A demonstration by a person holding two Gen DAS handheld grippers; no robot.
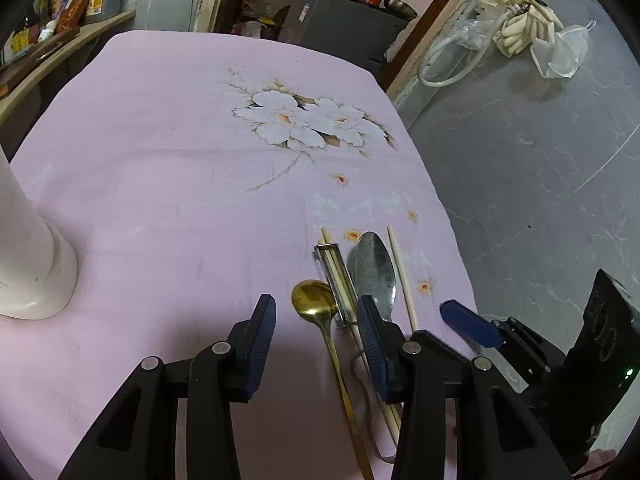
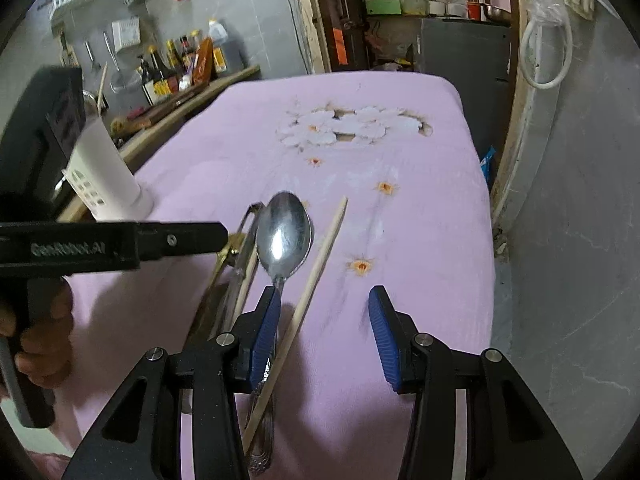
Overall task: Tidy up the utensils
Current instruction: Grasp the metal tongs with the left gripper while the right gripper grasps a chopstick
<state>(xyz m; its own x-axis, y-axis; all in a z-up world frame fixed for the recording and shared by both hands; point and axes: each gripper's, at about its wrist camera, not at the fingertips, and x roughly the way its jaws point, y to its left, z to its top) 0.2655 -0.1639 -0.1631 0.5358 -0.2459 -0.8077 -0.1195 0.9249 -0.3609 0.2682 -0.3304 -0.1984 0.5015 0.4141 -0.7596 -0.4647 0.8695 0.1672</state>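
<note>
Both the left gripper (image 1: 316, 340) and right gripper (image 2: 324, 336) are hovering with jaws apart and empty over the spoons (image 2: 284, 236) and chopsticks (image 2: 316, 276), which are lying unsorted, well apart from the white holder (image 2: 108, 168).

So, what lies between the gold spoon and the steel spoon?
In the left wrist view, a peeler and one chopstick beneath it lie between the gold spoon and the steel spoon.

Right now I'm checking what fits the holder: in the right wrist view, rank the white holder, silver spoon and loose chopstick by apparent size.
1. white holder
2. silver spoon and loose chopstick: similar length, partly hidden by the gripper, so unranked.
</note>
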